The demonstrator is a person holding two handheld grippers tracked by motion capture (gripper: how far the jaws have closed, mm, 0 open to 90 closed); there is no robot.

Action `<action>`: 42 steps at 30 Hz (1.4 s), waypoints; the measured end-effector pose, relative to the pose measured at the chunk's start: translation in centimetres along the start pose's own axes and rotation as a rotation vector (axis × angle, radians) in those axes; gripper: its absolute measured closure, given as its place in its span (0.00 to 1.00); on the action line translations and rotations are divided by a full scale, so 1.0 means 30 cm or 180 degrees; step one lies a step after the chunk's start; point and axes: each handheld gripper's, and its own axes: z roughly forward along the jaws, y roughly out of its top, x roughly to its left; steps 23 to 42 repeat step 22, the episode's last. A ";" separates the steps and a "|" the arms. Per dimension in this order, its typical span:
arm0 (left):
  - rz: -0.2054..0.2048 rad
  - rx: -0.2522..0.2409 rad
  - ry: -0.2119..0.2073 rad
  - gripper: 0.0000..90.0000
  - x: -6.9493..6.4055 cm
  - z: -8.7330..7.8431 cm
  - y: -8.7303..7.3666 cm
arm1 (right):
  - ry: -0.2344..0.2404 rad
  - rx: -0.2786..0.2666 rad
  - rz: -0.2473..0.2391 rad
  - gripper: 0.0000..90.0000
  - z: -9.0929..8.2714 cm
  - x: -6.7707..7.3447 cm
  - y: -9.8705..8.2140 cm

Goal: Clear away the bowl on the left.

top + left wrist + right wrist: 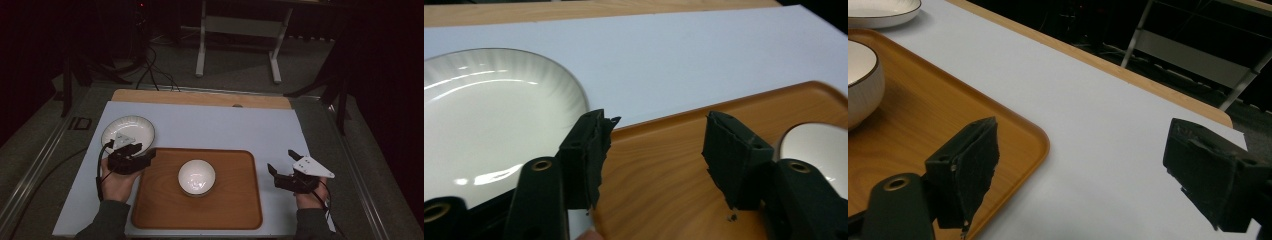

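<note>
1. At the bottom of the high view, a person's two hands each held a gripper over the table's white mat (225, 125). The left gripper (145, 154) hovered at the upper-left corner of the wooden tray (240, 210), jaws apart with nothing between them. The right gripper (281, 166) waited off the tray's right edge, jaws wide and empty.
2. In the frame's centre, a white bowl (197, 177) sat upright on the tray.
3. Farther back, at centre left, a white fluted plate (135, 127) lay on the mat just beside the tray's corner, directly ahead of the left gripper.
4. Judged from this, the plate looked the next pick: the open jaws should straddle its near rim squarely and close gently, as glazed china can slip.
5. Beyond the table stood a white frame stand (202, 45). No brand, label or writing could be read anywhere.
</note>
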 end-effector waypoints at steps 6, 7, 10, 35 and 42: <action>0.0043 -0.0073 0.0044 0.41 0.043 -0.034 -0.026 | 0.0009 -0.0027 0.0054 0.16 -0.003 -0.006 -0.001; 0.0050 -0.0093 0.0065 0.40 0.049 -0.040 -0.029 | 0.0012 -0.0031 0.0059 0.16 -0.004 -0.006 -0.001; 0.0046 -0.0163 0.0105 0.35 0.065 -0.059 -0.036 | 0.0010 -0.0034 0.0068 0.16 -0.005 -0.006 -0.001; -0.0053 -0.0317 0.0285 0.29 0.098 -0.098 -0.064 | -0.0034 -0.0016 0.0156 0.16 -0.003 -0.014 -0.012; -0.0053 -0.0317 0.0285 0.29 0.098 -0.098 -0.064 | -0.0034 -0.0016 0.0156 0.16 -0.003 -0.014 -0.012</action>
